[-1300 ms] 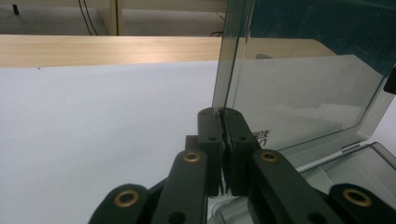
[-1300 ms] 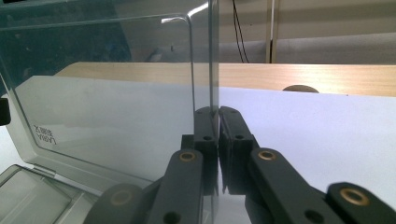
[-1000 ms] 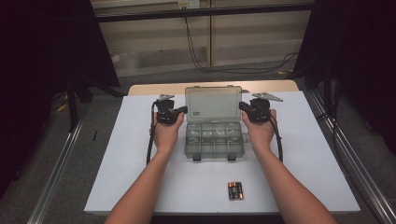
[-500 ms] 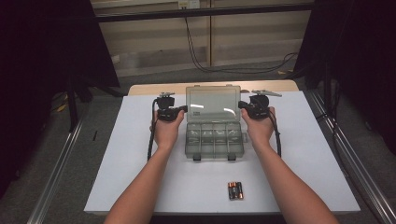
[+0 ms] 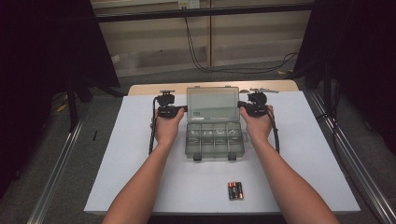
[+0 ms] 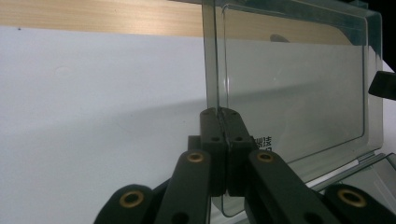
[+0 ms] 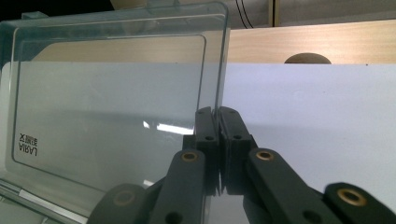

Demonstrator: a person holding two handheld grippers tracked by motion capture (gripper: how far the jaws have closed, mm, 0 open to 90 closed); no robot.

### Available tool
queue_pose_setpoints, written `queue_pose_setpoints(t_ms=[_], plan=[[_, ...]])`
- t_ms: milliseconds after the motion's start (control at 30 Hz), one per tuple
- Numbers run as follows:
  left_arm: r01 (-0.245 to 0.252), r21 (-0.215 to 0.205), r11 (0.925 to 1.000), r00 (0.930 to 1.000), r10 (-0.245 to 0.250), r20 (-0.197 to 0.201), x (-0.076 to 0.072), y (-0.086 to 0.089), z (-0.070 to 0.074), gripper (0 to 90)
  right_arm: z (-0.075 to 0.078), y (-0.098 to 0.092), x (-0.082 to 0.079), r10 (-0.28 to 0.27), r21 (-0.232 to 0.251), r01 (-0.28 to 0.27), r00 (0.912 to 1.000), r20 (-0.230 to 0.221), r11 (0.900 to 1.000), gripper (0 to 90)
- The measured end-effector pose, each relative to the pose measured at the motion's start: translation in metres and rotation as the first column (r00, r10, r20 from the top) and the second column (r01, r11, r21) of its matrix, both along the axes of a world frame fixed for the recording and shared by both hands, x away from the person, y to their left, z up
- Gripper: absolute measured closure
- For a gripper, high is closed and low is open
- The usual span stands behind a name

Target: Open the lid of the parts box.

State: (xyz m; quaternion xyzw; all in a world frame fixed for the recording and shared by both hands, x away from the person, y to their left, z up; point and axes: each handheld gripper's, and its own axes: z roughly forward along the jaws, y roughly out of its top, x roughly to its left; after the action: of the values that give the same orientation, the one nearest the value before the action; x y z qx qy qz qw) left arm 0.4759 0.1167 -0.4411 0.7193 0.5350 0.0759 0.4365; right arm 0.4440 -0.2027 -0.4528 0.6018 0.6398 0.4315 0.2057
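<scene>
Box: clear plastic organiser box (image 5: pixel 214 137) at the middle of the white table sheet (image 5: pixel 116 154), its base flat and divided into small compartments.
Lid: see-through lid (image 5: pixel 212 103) raised upright at the 12 o'clock edge of the base, with a small printed label low on it.
Left tongs: left gripper (image 5: pixel 187 108), at 9 o'clock from the lid, has its jaws pinched together on the lid's left edge; in the left gripper view the edge runs straight down between the closed black pads (image 6: pixel 212 128).
Right tongs: right gripper (image 5: pixel 239 104), at 3 o'clock from the lid, is clamped the same way on the lid's right edge, seen up close in the right gripper view (image 7: pixel 215 116).
Hands: left hand (image 5: pixel 166 127) and right hand (image 5: pixel 258 126) sit either side of the box, forearms coming in from 6 o'clock.
Batteries: small pack of batteries (image 5: pixel 235 190) lies at 5 o'clock from the box, well apart from it, near the sheet's front edge.
Table: a strip of bare wood (image 5: pixel 149 88) shows at 12 o'clock beyond the sheet.
</scene>
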Motion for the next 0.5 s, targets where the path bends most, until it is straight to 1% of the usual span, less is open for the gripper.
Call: queue_pose_setpoints(t_ms=[33, 67, 133, 167, 200, 267, 300, 367, 400, 433, 467, 500], plan=[[0.005, 0.002, 1.0000, 1.0000, -0.005, -0.005, 0.0010, 0.0009, -0.0007, 89.7, -0.0008, -0.0006, 0.0008, 0.006, 0.000, -0.006, 1.0000, 0.000, 1.000, 88.1], [0.005, -0.006, 1.0000, 0.9999, -0.005, -0.015, 0.0014, 0.0012, -0.0016, 89.8, -0.0014, -0.0005, 0.0013, 0.002, 0.004, -0.002, 1.0000, -0.005, 1.000, 88.1], [-0.005, -0.014, 0.9999, 0.9998, 0.005, -0.018, 0.0029, 0.0017, -0.0040, 89.8, -0.0031, -0.0003, 0.0027, 0.002, 0.004, -0.002, 1.0000, -0.009, 1.000, 88.1], [-0.008, -0.023, 0.9997, 0.9996, 0.007, -0.027, 0.0036, 0.0019, -0.0047, 89.8, -0.0039, -0.0003, 0.0032, 0.000, 0.000, 0.000, 0.9999, -0.011, 1.000, 88.1], [0.001, -0.018, 0.9998, 0.9995, -0.002, -0.031, 0.0038, 0.0024, -0.0052, 89.8, -0.0048, 0.0003, 0.0039, -0.003, 0.003, 0.003, 0.9999, -0.016, 1.000, 88.1], [-0.005, -0.020, 0.9998, 0.9994, 0.005, -0.034, 0.0050, 0.0028, -0.0063, 89.8, -0.0066, 0.0002, 0.0049, -0.001, 0.000, 0.001, 0.9999, -0.017, 1.000, 88.1], [-0.011, -0.032, 0.9994, 0.9992, 0.010, -0.039, 0.0051, 0.0023, -0.0070, 89.8, -0.0071, 0.0003, 0.0051, -0.005, -0.001, 0.005, 0.9998, -0.018, 1.000, 88.1], [-0.012, -0.025, 0.9996, 0.9989, 0.011, -0.046, 0.0061, 0.0027, -0.0076, 89.8, -0.0082, 0.0007, 0.0057, -0.006, 0.002, 0.006, 0.9997, -0.023, 1.000, 88.1], [-0.007, -0.041, 0.9991, 0.9986, 0.005, -0.053, 0.0070, 0.0035, -0.0080, 89.8, -0.0087, 0.0006, 0.0059, -0.003, -0.001, 0.003, 0.9997, -0.022, 1.000, 88.1], [-0.020, -0.049, 0.9986, 0.9982, 0.017, -0.057, 0.0072, 0.0028, -0.0084, 89.8, -0.0092, 0.0006, 0.0061, -0.005, 0.001, 0.005, 0.9997, -0.024, 1.000, 88.1], [-0.009, -0.049, 0.9987, 0.9984, 0.006, -0.057, 0.0081, 0.0041, -0.0085, 89.8, -0.0097, 0.0005, 0.0064, -0.004, -0.003, 0.004, 0.9997, -0.023, 1.000, 88.1], [-0.013, -0.049, 0.9987, 0.9981, 0.011, -0.060, 0.0085, 0.0037, -0.0085, 89.9, -0.0105, 0.0003, 0.0069, -0.005, -0.007, 0.005, 0.9998, -0.019, 1.000, 88.1]])
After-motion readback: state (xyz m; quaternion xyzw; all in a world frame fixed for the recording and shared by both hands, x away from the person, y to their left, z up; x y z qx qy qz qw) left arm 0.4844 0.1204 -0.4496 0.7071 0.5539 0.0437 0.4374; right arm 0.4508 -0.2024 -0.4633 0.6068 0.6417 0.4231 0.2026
